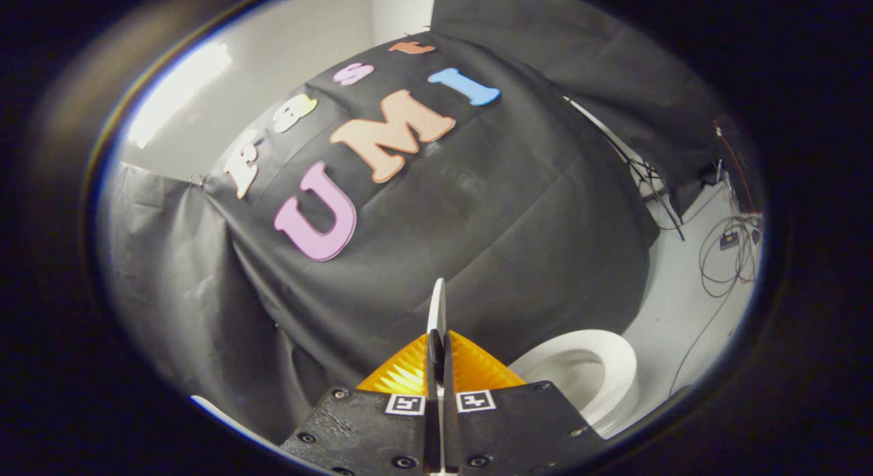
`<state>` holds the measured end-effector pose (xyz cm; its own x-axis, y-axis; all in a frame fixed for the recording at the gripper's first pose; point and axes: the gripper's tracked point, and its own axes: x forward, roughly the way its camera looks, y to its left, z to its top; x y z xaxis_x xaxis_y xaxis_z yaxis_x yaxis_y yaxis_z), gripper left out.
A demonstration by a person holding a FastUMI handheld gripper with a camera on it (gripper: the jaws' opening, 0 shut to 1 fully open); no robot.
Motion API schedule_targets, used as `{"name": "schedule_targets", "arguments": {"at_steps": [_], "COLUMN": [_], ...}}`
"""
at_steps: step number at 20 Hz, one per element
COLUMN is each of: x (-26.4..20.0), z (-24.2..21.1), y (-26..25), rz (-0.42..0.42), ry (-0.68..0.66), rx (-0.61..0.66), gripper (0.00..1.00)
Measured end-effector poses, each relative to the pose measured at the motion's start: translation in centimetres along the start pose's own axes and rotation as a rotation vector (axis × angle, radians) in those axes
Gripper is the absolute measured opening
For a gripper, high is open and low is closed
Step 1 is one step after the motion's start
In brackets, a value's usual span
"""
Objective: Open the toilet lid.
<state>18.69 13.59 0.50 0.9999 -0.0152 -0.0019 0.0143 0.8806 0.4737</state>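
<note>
My gripper is shut on the thin white toilet lid. I see the lid edge-on: it rises as a narrow strip from between the two fingers and stands up against the black cloth wall. To the right of the fingers and lower down sits the white toilet seat, with the open bowl showing inside its ring. The lid's hinge end is hidden behind the gripper's body.
The black cloth wall hangs close ahead. Right of the toilet, on the white floor, lie loose cables and thin black stand legs. A white wall shows above the cloth.
</note>
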Motion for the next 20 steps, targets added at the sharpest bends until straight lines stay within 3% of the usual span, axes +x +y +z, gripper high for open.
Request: {"name": "schedule_targets", "arguments": {"at_steps": [8, 14, 20], "x": [-0.1, 0.2, 0.7], "z": [-0.9, -2.6, -5.1], "y": [6.6, 12.0, 16.9], "rz": [0.052, 0.079, 0.156], "ry": [0.005, 0.046, 0.075], "rx": [-0.137, -0.309, -0.401], "gripper": [0.02, 0.02, 0.02]}}
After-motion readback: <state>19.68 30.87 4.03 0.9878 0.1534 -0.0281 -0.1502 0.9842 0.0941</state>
